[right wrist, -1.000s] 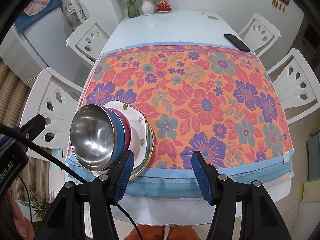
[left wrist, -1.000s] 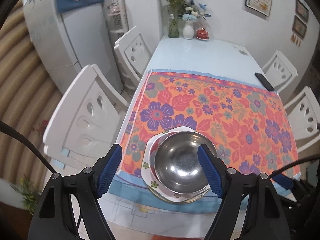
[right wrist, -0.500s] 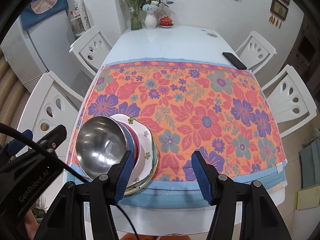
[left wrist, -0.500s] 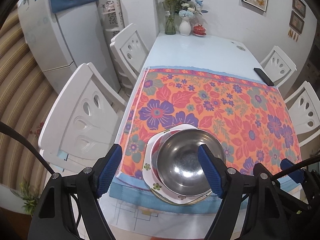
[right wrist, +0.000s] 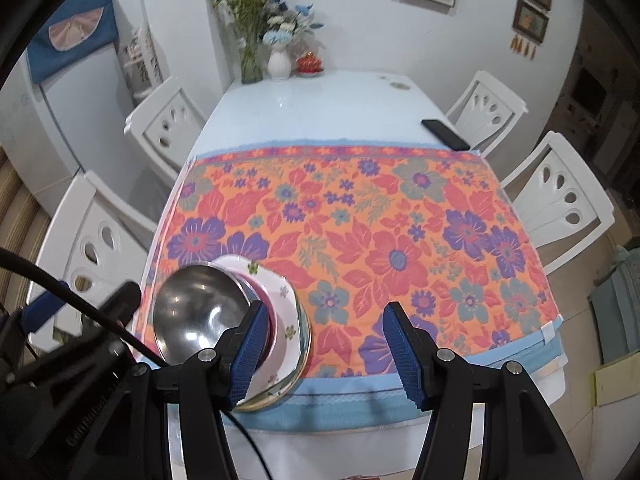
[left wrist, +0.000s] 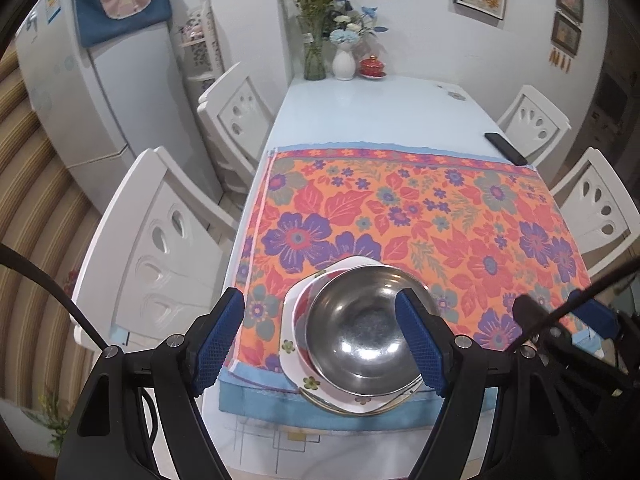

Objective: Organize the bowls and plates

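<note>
Trouble would come if my left gripper (left wrist: 320, 344), jaws wide and empty above the steel bowl (left wrist: 360, 344), or my equally empty right gripper (right wrist: 324, 356), knocked that plate stack (right wrist: 280, 344) at the cloth's (right wrist: 360, 220) near edge off the table (right wrist: 320, 100).

A single stack of dishes (left wrist: 360, 344) is seen at the near left corner of the floral cloth, close to its blue hem. On top, a stainless-steel bowl (left wrist: 362, 340) is set upright, its polished inside catching bright reflections; in the right wrist view the same steel bowl (right wrist: 200, 316) is shown from the side. Beneath it, the rims of a blue bowl and a pink or red bowl (right wrist: 266, 300) are nested, only thin edges being visible. These are carried by a white plate (right wrist: 286, 308) with small flower motifs and an angular rim, and beneath it a further plate edge, greenish, is glimpsed. The stack is stood level, touched by nothing.
</note>
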Tool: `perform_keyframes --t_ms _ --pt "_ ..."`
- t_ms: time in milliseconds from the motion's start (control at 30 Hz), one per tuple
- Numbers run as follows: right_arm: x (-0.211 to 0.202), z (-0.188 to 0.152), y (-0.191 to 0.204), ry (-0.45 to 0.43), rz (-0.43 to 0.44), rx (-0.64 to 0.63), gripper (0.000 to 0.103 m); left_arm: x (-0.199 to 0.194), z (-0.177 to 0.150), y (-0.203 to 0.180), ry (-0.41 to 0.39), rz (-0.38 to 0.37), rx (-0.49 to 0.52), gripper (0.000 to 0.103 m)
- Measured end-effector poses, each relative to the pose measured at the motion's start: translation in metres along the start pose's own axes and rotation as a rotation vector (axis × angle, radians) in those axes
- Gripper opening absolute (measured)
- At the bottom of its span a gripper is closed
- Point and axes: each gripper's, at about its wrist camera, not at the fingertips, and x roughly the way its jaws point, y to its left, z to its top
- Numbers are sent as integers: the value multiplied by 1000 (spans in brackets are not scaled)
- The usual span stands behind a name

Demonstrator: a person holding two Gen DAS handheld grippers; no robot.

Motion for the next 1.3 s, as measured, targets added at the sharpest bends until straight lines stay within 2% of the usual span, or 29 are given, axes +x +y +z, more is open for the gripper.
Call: perform_keyframes --t_ms 133,367,533,800,1300 --pt "-10 0 -2 -34 -24 23 58 -4 2 -2 -19 -26 16 77" --pt "-9 -7 -12 -8 -52 64 58 -1 1 -11 -5 -68 43 77" --pt "-11 -8 -20 -9 -62 68 58 -3 1 -20 -11 -71 54 77" --pt "-4 0 -34 -2 -26 29 58 0 3 -33 7 -30 14 77" --pt "16 25 -84 25 39 -44 58 8 11 -85 34 69 -47 77"
